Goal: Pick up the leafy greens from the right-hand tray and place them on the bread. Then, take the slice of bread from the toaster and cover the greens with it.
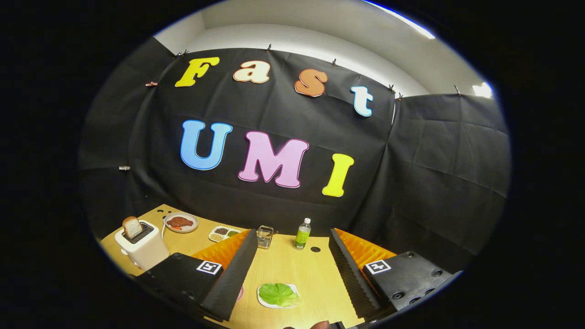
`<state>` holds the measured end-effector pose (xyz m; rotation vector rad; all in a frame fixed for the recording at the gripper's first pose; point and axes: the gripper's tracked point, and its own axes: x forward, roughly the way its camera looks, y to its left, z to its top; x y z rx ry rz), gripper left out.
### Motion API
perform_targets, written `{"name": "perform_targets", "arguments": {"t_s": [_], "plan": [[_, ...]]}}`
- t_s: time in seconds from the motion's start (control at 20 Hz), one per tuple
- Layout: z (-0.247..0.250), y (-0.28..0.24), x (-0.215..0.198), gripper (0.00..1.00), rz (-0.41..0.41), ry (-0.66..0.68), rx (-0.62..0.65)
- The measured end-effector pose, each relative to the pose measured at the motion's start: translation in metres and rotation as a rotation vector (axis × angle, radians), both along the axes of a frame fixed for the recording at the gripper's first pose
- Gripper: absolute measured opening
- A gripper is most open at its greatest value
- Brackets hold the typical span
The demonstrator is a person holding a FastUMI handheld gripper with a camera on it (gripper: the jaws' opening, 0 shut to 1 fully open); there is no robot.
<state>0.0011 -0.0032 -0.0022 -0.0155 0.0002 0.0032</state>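
Note:
My gripper (288,256) hangs above the wooden table (283,265), its two fingers spread wide apart with nothing between them. A leaf of greens (278,294) lies on a small white tray (261,299) on the table, low between the fingers. A white toaster (141,249) stands to the left beyond the left finger, with a slice of bread (132,227) sticking up out of its slot. A pink rim (240,294) peeks out from under the left finger; what it belongs to is hidden.
Behind the toaster sits a plate with brown food (181,222). A white divided dish (223,233), a clear glass (264,236) and a green bottle (302,234) stand along the table's far edge. A small round hole (315,249) marks the tabletop near the bottle.

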Motion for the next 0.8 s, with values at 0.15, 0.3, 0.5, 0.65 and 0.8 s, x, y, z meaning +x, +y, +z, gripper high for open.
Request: {"name": "perform_targets", "arguments": {"t_s": [0.15,0.3,0.5,0.65,0.8], "plan": [[-0.001,0.002,0.000,0.97,0.007,-0.001,0.000],[-0.003,0.001,0.001,0.97,0.005,0.005,-0.005],[-0.004,0.000,0.002,0.97,0.005,0.007,-0.005],[-0.008,-0.002,0.004,0.97,0.013,0.012,-0.013],[-0.023,-0.005,0.016,0.97,0.049,0.052,-0.044]]}}
